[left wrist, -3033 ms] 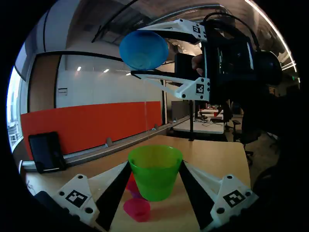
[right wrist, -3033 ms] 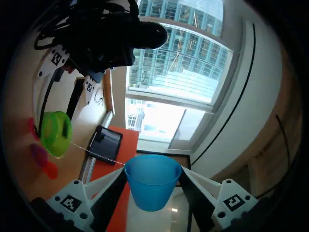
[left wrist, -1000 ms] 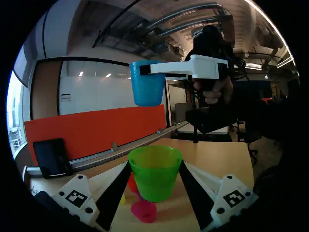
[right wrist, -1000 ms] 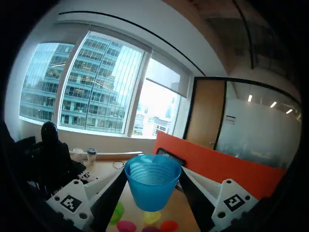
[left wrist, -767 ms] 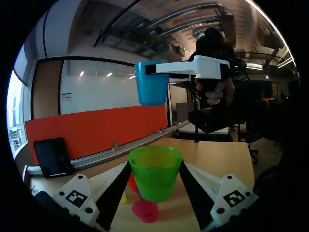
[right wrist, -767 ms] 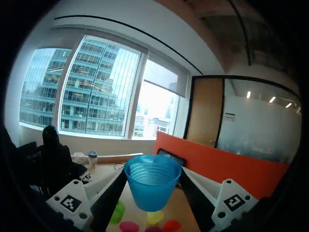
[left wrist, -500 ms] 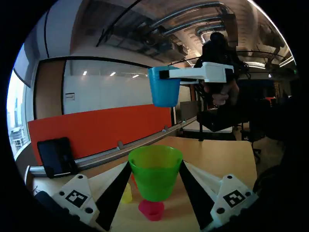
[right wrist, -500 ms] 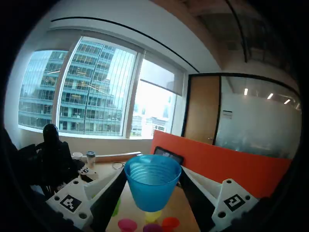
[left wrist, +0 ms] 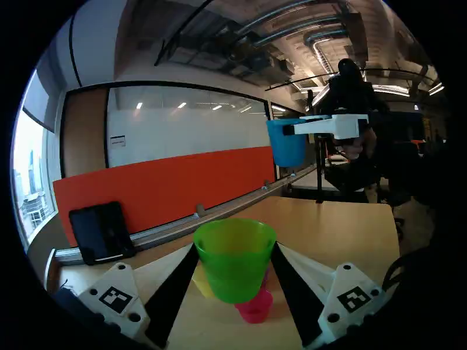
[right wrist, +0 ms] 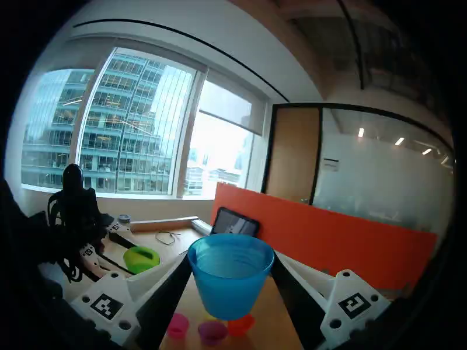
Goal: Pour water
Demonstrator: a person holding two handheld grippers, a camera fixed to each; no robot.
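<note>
Left gripper view: the right gripper (left wrist: 284,132), clamped on the blue cup (left wrist: 285,147), has swung upright and well clear of the green cup (left wrist: 234,273), which the left gripper (left wrist: 234,252) clasps above the table (left wrist: 333,224). The blue cup was tipped over the green one three seconds ago, so the pour looks finished. Two large cups, four small: pink cup (right wrist: 177,325), purple cup (right wrist: 212,331), orange cup (right wrist: 240,324), yellow cup (left wrist: 201,284). One tablet (left wrist: 102,232).

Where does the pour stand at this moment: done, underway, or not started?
Apparently done: the blue cup, tipped above the green cup three seconds ago, is now upright and well away from it. In hand: right gripper grips blue, left gripper grips green. Left: probably just setting the cups on the table. Water itself isn't discernible.
</note>
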